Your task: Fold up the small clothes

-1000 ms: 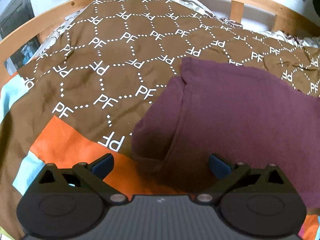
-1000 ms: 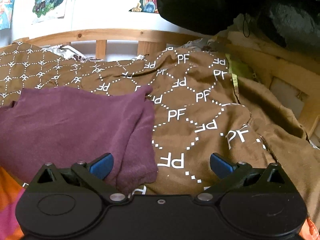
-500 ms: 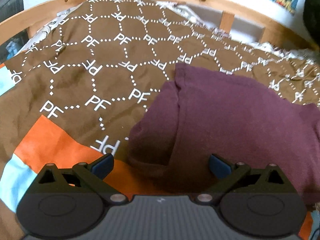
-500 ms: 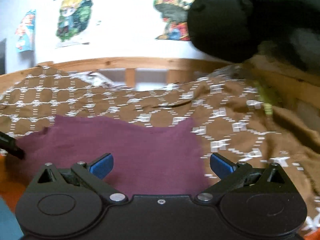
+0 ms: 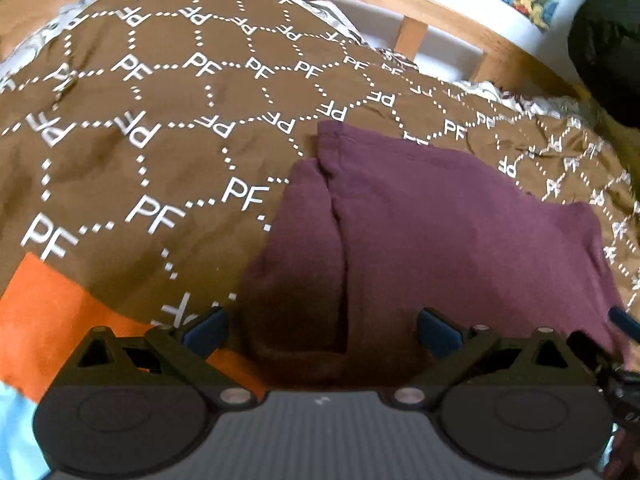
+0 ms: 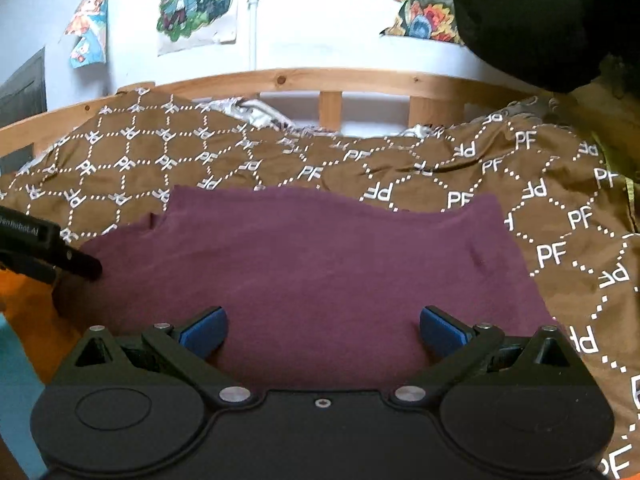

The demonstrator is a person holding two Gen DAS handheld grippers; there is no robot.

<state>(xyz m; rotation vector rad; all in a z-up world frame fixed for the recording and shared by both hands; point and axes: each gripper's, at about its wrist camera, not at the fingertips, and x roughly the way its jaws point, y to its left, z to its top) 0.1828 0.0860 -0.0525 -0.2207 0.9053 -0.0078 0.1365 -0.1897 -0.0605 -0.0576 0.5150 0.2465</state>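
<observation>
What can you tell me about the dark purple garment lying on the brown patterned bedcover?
The dark purple garment is soft, matte knit cloth, spread mostly flat on the brown PF-printed bedcover. Its left side is doubled over, with a folded flap and hemmed edge lying on the body. The far edge is wavy, with slight wrinkles. Both open grippers, left gripper and right gripper, hover at its near edge, neither gripping it.

Views: we look low and close along each tool toward the wooden headboard [image 6: 304, 78]; both share the maroon garment [image 5: 460, 240] (opposite edges).
</observation>
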